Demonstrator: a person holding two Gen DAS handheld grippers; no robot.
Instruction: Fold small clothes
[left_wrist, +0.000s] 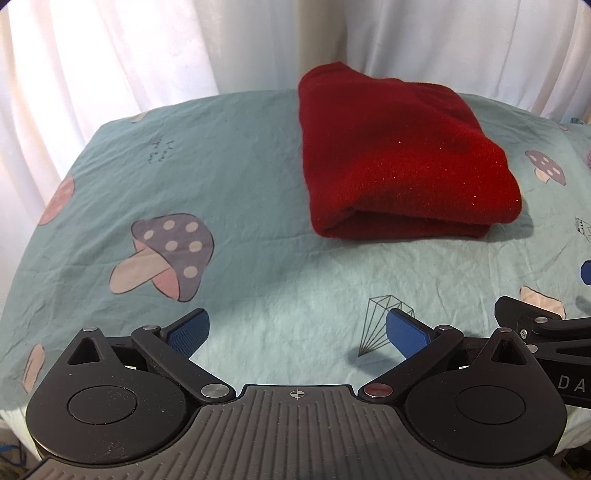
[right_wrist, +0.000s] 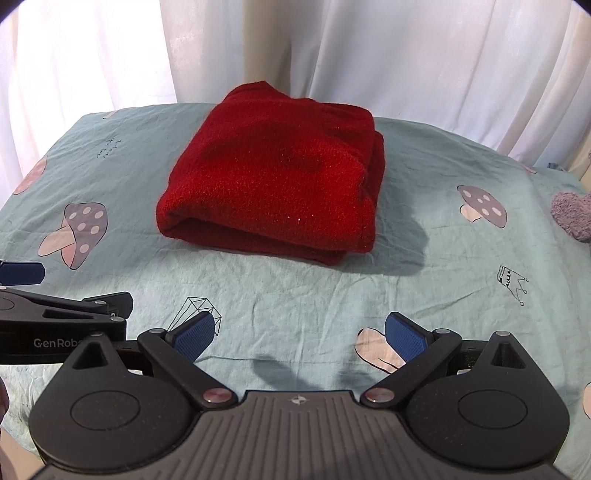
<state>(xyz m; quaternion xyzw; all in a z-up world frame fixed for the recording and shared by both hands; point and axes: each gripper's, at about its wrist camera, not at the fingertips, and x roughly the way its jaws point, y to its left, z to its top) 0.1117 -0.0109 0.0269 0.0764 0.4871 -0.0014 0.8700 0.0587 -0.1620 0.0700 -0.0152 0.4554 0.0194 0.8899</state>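
Bare sheet (right_wrist: 295, 295) lay between grippers and folded red garment (right_wrist: 273, 184); grey fuzzy item (right_wrist: 574, 216) sat far right.

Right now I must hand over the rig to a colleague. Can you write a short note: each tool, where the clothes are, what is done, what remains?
Left tool: open, empty, low over the sheet.
Right tool: open, empty, beside the left one.
Red knit garment: folded into a compact stack on the mushroom-print sheet, ahead of both tools, untouched.
Done: the red piece looks fully folded.
Left: a fuzzy purple item lies at the right edge, partly out of view; probably next.
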